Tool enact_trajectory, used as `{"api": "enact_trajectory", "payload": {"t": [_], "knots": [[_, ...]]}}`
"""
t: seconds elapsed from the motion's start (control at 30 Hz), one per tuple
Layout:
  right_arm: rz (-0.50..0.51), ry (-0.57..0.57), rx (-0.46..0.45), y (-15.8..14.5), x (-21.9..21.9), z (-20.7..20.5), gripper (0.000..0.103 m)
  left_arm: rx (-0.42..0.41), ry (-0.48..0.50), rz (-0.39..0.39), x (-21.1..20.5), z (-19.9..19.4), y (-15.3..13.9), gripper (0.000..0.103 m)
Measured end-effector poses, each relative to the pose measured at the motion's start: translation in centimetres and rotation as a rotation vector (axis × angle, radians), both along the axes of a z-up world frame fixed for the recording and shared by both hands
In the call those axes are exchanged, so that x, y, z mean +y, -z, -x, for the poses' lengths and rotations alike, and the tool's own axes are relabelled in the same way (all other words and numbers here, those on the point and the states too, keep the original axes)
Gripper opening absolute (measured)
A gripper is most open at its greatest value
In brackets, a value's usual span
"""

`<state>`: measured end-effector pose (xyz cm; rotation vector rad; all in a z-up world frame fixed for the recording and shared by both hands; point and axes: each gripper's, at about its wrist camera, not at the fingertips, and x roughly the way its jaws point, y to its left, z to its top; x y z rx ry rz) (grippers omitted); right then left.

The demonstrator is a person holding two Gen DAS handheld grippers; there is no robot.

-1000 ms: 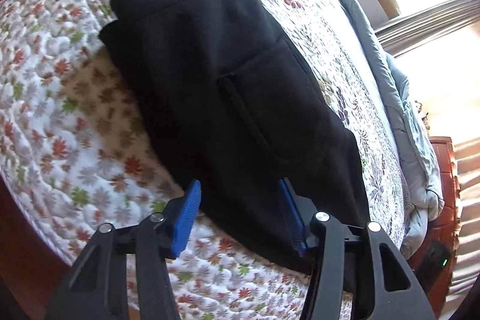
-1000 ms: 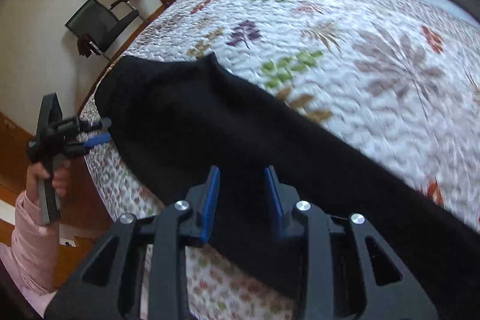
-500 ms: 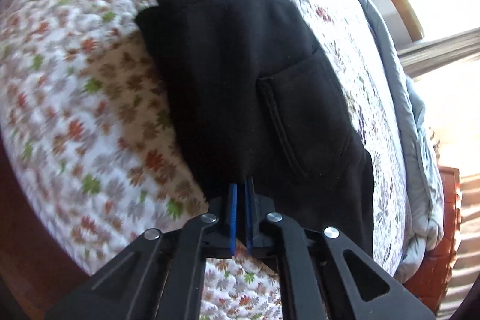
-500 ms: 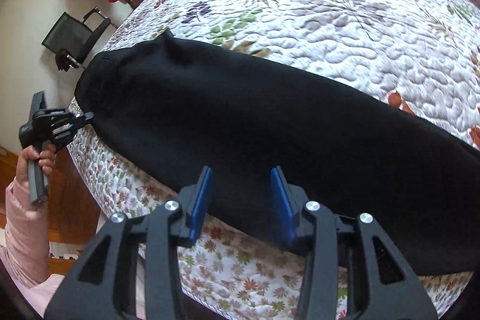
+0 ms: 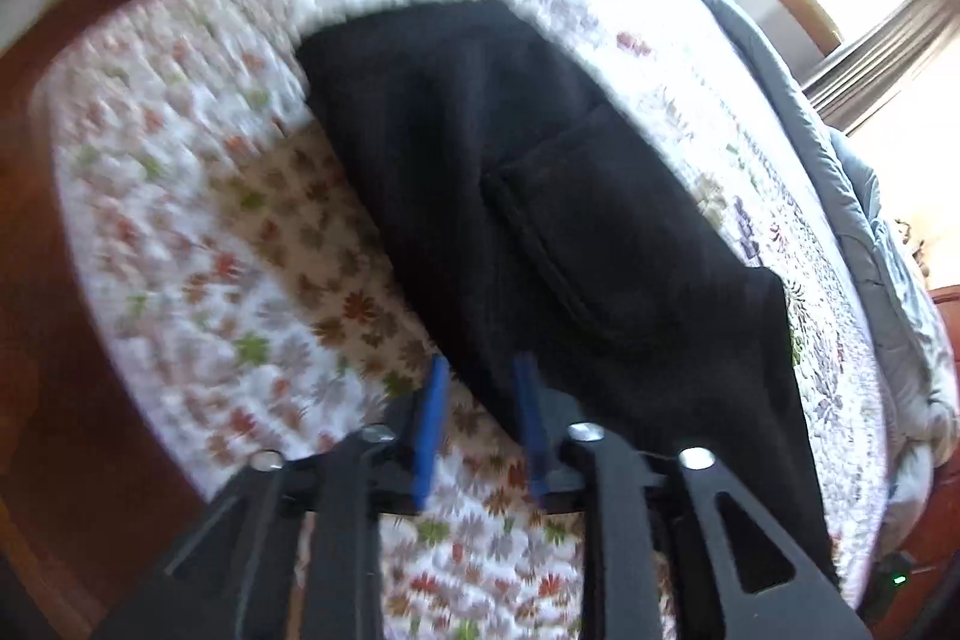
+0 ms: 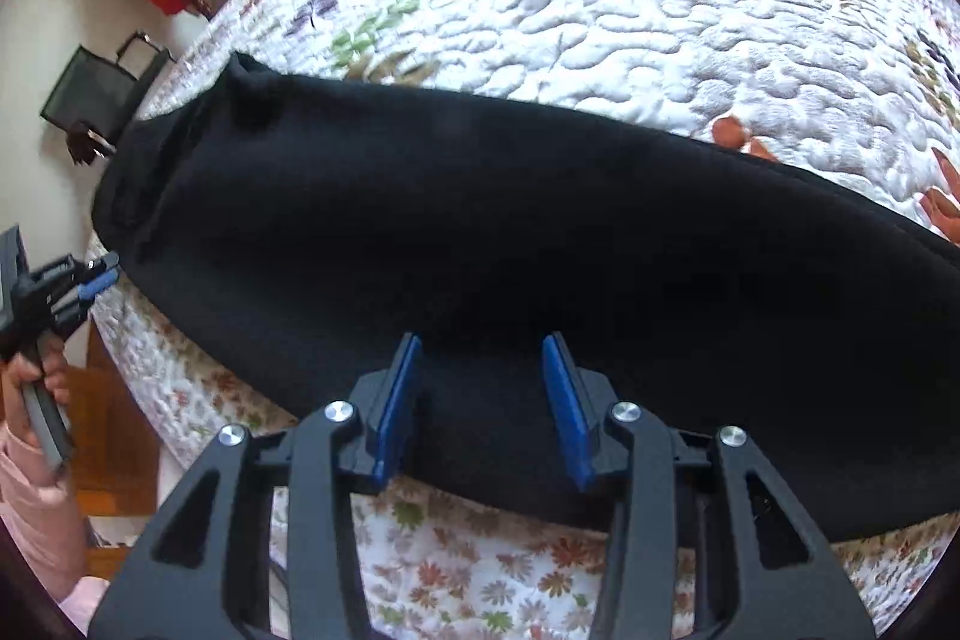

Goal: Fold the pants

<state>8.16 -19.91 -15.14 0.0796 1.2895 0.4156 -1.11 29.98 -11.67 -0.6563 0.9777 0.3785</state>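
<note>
Left wrist view. Item: my left gripper (image 5: 480, 388), blue pads parted a moderate way, nothing clamped between them. The right pad sits against the near edge of the pants; the left pad is over bare quilt. Picture is motion-blurred.
Item: black pants (image 5: 540, 196), lying lengthwise on the bed, running from the pads away toward the far end of the mattress. A patch pocket (image 5: 576, 220) shows on the upper face.
Item: floral quilt (image 5: 198, 232), white with leaf print, under the pants and to their left.
Item: grey comforter (image 5: 852, 172), bunched along the right side of the bed, apart from the pants.
Item: wooden floor (image 5: 54, 400), to the left of the bed.

Right wrist view. Item: my right gripper (image 6: 480, 382), blue pads wide apart, holding nothing. Both pads lie over the near edge of the black pants (image 6: 480, 232), fabric between them but not pinched.
Item: pants, one long dark band across the quilt (image 6: 630, 10), left to right, their left end at the bed's corner.
Item: left gripper (image 6: 99, 277), at far left in my left hand (image 6: 42, 370), tips just beside the left end of the pants; I cannot tell from here whether they touch.
Item: black chair (image 6: 96, 88), by the wall, well apart from the bed.
</note>
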Motion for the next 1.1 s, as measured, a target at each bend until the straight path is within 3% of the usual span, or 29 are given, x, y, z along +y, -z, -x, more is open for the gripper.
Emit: {"api": "enact_trajectory", "payload": {"t": [0.07,0.13,0.23,0.33,0.43,0.5,0.57,0.67,0.77,0.93,1.1], "knots": [[-0.003,0.02,-0.023,-1.0,-0.8,0.5,0.043,-0.032,0.04,-0.032,-1.5,0.6,-1.5,0.04],[-0.007,0.036,-0.042,-1.8,-1.5,0.9,0.043,-0.053,0.136,-0.014,-4.2,-0.2,-2.2,0.041],[0.014,0.059,-0.073,-2.9,-2.1,1.4,0.043,-0.041,0.301,0.051,-8.7,-3.1,-1.4,0.042],[0.05,0.086,-0.068,-2.7,-3.0,1.6,0.043,0.001,0.411,0.057,-12.5,-5.2,0.5,0.042],[0.089,0.122,0.011,0.0,-4.2,1.2,0.046,0.098,0.462,-0.011,-14.9,-6.5,3.5,0.041],[0.073,0.121,0.009,1.2,-4.8,1.2,0.046,0.101,0.482,-0.067,-15.7,-6.7,4.0,0.041],[0.053,0.118,0.002,0.5,-5.0,1.4,0.046,0.109,0.478,-0.083,-16.2,-6.9,3.1,0.042],[0.014,0.16,-0.008,-1.4,-6.9,1.9,0.049,0.09,0.474,-0.048,-16.6,-5.4,1.4,0.042],[0.045,0.245,0.004,-2.7,-10.0,2.8,0.054,0.081,0.544,-0.087,-19.4,-5.1,0.5,0.051],[0.077,0.39,0.054,-2.9,-16.0,4.7,0.054,0.096,0.663,-0.098,-24.2,-5.8,1.4,0.051],[-0.09,0.541,0.106,-1.4,-22.3,6.9,0.058,0.103,0.706,-0.14,-25.7,-5.4,2.2,0.055]]}}
